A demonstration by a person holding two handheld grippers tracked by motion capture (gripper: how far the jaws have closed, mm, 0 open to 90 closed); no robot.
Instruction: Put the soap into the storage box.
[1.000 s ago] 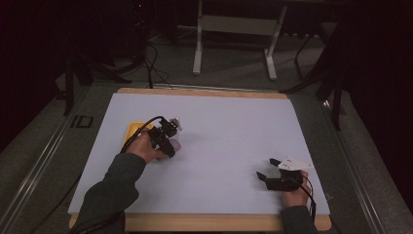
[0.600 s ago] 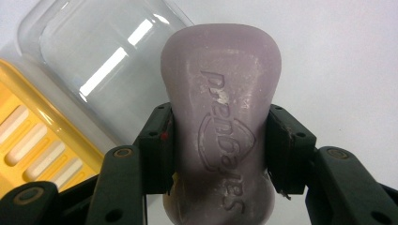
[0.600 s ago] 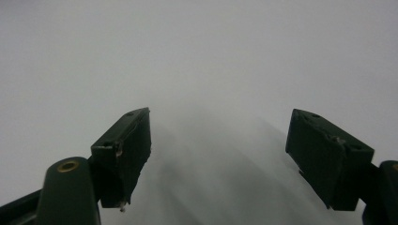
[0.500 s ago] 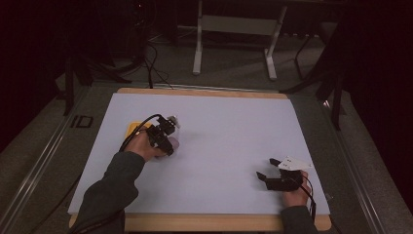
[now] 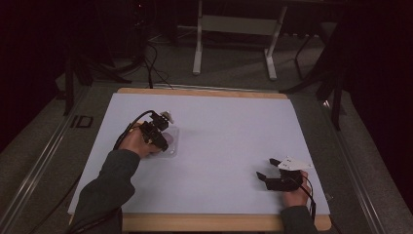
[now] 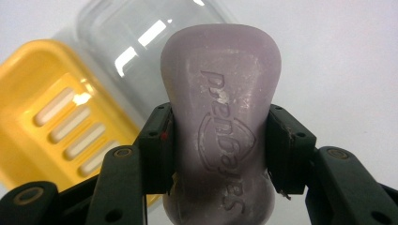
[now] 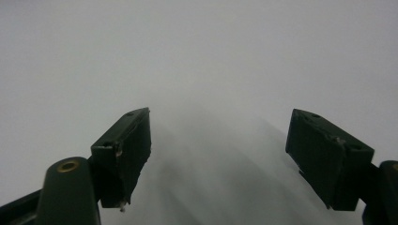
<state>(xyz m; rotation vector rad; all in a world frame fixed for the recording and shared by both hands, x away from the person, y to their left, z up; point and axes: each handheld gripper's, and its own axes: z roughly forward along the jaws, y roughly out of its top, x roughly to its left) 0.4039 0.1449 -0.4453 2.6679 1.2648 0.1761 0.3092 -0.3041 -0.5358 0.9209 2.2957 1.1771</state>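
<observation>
Left gripper (image 6: pixel 220 154) clamps the purple soap bar (image 6: pixel 220 89), held just over the clear lid (image 6: pixel 126 51) beside the yellow soap dish (image 6: pixel 42 126). Right gripper (image 7: pixel 218 154) gapes empty on the tabletop (image 5: pixel 229 131). Likely midway: soap grabbed, placement left.

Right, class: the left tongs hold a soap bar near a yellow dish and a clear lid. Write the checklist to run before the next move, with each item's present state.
1. Left tongs clamped on both sides of the soap: ok.
2. Yellow dish open and empty: ok.
3. Clear lid off the dish: ok.
4. Right tongs open and empty: ok.
5. Right tongs apart from the left: ok.
6. Grip firmness: cannot tell.
</observation>
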